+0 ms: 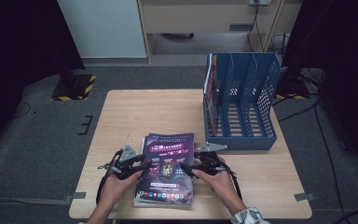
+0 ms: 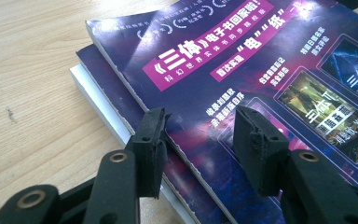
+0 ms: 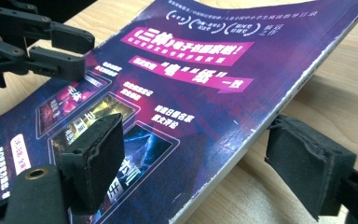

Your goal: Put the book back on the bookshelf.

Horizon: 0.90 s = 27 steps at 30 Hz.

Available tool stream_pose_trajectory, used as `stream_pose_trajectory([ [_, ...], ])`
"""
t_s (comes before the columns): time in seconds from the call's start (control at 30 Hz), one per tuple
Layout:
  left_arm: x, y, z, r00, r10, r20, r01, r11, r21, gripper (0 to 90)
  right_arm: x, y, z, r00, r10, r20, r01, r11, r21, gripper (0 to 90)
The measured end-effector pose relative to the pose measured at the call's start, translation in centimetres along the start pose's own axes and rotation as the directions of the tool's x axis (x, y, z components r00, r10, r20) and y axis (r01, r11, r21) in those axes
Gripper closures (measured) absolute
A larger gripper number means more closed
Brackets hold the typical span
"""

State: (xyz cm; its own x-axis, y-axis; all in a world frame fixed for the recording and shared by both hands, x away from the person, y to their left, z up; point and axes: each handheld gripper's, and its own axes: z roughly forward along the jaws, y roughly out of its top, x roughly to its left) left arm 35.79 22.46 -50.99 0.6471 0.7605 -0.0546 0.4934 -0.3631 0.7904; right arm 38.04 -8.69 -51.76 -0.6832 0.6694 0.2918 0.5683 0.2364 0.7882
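Stack of purple-cover magazines (image 1: 165, 170) lies at lower centre of high view, on wooden table (image 1: 135, 109). Blue slotted file rack (image 1: 240, 100) stands upper right, well apart; one magazine already upright in its leftmost slot.

Left gripper (image 1: 139, 165) at stack's left edge. In left gripper view, top magazine (image 2: 242, 79) has its left edge raised off the one below; jaws straddle that edge, partly spread, one pad (image 2: 151, 149) at the edge from below, other pad (image 2: 256, 140) over the cover. Firm pinch or not: can't tell.

Right gripper (image 1: 189, 166) at stack's right edge. In right gripper view, jaws spread wide around top mag's (image 3: 191, 93) edge, pads clear of it, nothing held; that side looks lifted and slightly bowed.

Step judged: picking top magazine off the stack, prob. for the rack.

To do well: keep lower pad under top copy only, not the 2nd one. Close right jaws square on the spine edge before lifting. Raise both sides evenly so cover doesn't buckle or slip.
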Motion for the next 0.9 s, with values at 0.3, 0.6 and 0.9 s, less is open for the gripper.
stream_pose_trajectory([
  [0.3, 0.0, -0.1, -0.1, 1.0000, -0.003, -0.004, 0.003, 1.0000, -0.001, 53.4, 0.5, 1.0, -0.2, 0.9996, 0.012, -0.026, -0.013, 0.999, -0.030, 19.9],
  [0.6, 0.1, -0.2, -0.2, 1.0000, -0.007, -0.006, 0.007, 1.0000, -0.002, 53.1, 1.2, 2.3, -0.1, 0.9995, -0.010, -0.031, 0.008, 0.999, -0.042, 20.2],
  [0.9, 0.1, -0.2, -0.2, 0.9999, -0.009, -0.007, 0.009, 1.0000, -0.003, 53.0, 2.0, 3.7, 0.4, 0.9994, -0.024, -0.026, 0.023, 0.999, -0.039, 22.1],
])
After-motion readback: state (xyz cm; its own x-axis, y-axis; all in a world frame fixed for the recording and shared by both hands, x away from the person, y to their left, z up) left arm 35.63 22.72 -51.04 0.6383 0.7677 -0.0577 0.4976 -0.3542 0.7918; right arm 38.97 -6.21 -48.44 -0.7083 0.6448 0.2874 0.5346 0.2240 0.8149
